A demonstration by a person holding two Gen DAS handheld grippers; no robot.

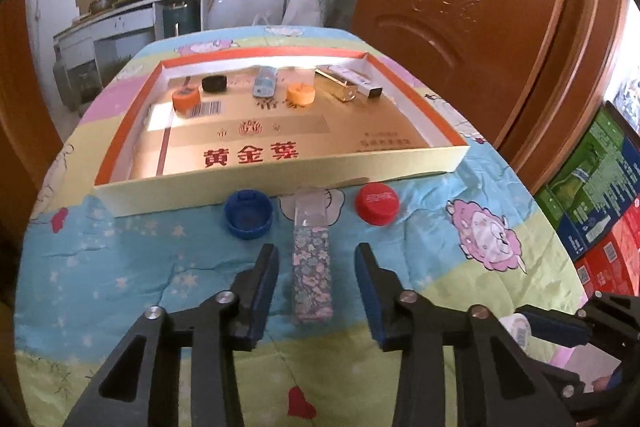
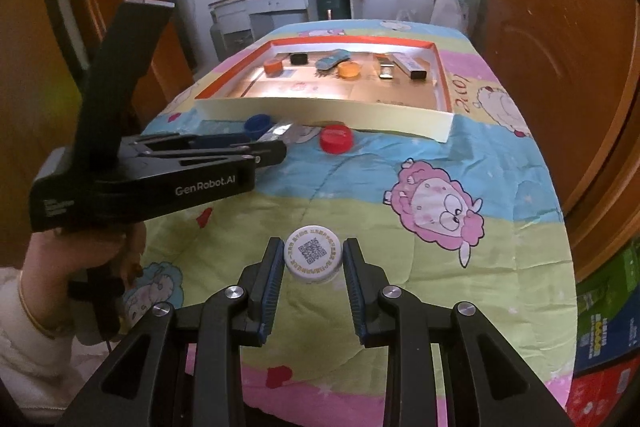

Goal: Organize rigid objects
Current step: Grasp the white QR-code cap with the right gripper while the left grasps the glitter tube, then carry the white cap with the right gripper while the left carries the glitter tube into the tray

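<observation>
My left gripper [image 1: 316, 259] is open, its fingers on either side of a clear floral-patterned tube [image 1: 313, 263] lying on the quilt, not touching it. A blue cap [image 1: 248, 214] and a red cap [image 1: 377, 203] lie just beyond, before the shallow cardboard tray [image 1: 280, 175]. My right gripper [image 2: 313, 257] is open around a white cap with a QR code [image 2: 313, 259], the pads close to its sides. The left gripper [image 2: 276, 151] also shows in the right wrist view, over the tube.
The tray holds two orange caps [image 1: 185, 98], a black cap [image 1: 214, 83], a remote [image 1: 265, 82] and two long boxes [image 1: 352, 83]. A wooden door [image 1: 480, 7] stands right. Coloured cartons [image 1: 600, 195] are stacked beside the table. A kitchen counter is behind.
</observation>
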